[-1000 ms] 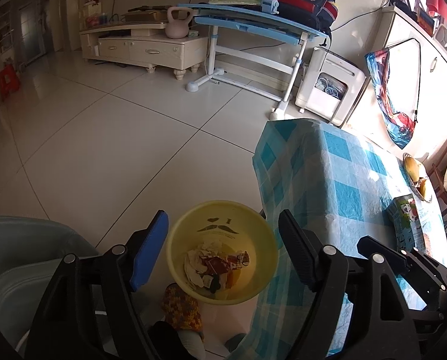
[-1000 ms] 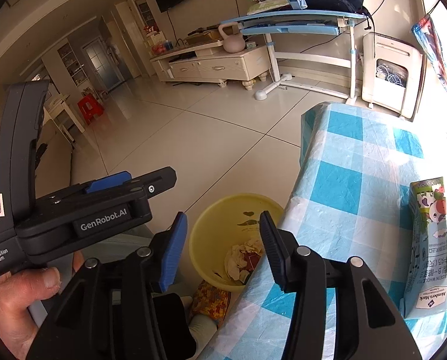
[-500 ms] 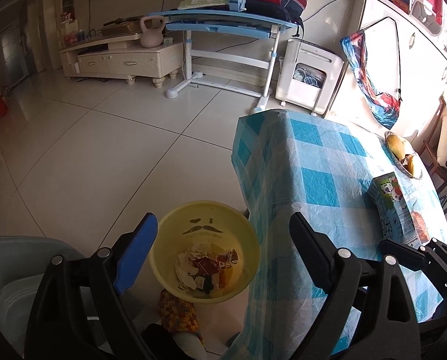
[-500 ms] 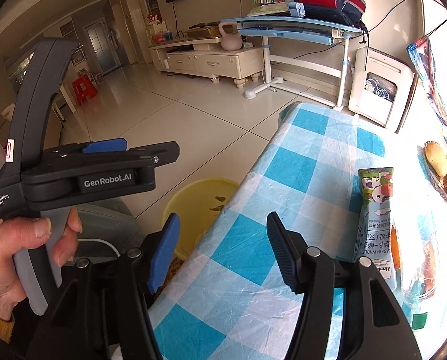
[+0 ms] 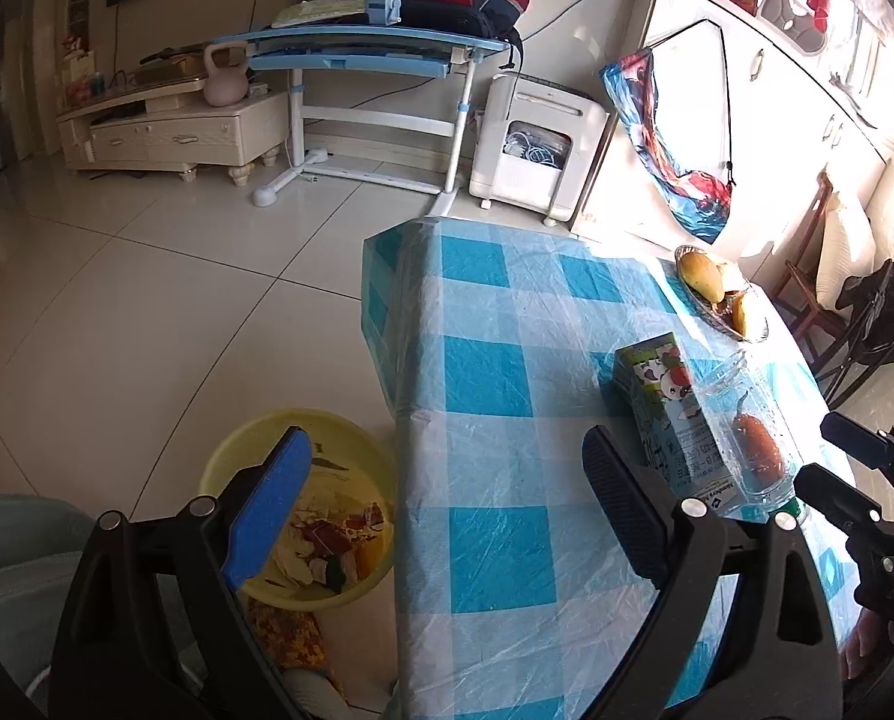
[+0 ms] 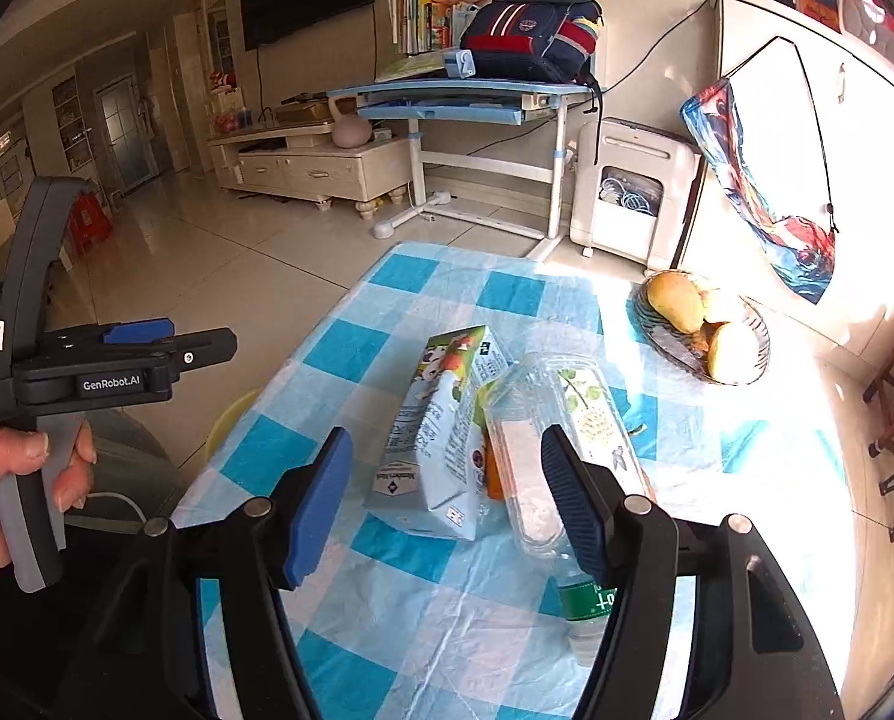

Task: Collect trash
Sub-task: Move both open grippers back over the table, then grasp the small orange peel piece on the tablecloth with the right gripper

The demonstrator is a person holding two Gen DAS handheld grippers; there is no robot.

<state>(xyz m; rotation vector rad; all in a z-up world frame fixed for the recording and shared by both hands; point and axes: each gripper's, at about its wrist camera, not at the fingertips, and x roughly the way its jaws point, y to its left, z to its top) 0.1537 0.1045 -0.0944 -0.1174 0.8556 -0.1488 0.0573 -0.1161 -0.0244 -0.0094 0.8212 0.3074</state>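
Observation:
A milk carton [image 6: 441, 450] lies on its side on the blue-checked table [image 6: 447, 288], with a clear plastic bottle [image 6: 561, 420] lying against its right side and something orange under the bottle. My right gripper [image 6: 447, 456] hovers just in front of both. Its jaws are opening and its pads touch nothing. My left gripper [image 5: 447, 480] stands wide open over the table's near left edge, with nothing between its fingers. The carton [image 5: 675, 414] and bottle [image 5: 747, 420] sit to its right. Down on the floor, a yellow bin [image 5: 303, 516] holds scraps of trash.
A glass bowl of fruit [image 6: 705, 330] stands at the table's far right. A hand [image 6: 21, 480] holds the left gripper's handle. A grey seat [image 5: 15, 540] is beside the bin. Beyond the tiled floor are a blue desk [image 5: 375, 48] and a white cabinet [image 5: 537, 138].
Both grippers swung right, from above the yellow bin to over the table, and their jaws widened. The carton and bottle came to stand before the right gripper's fingers.

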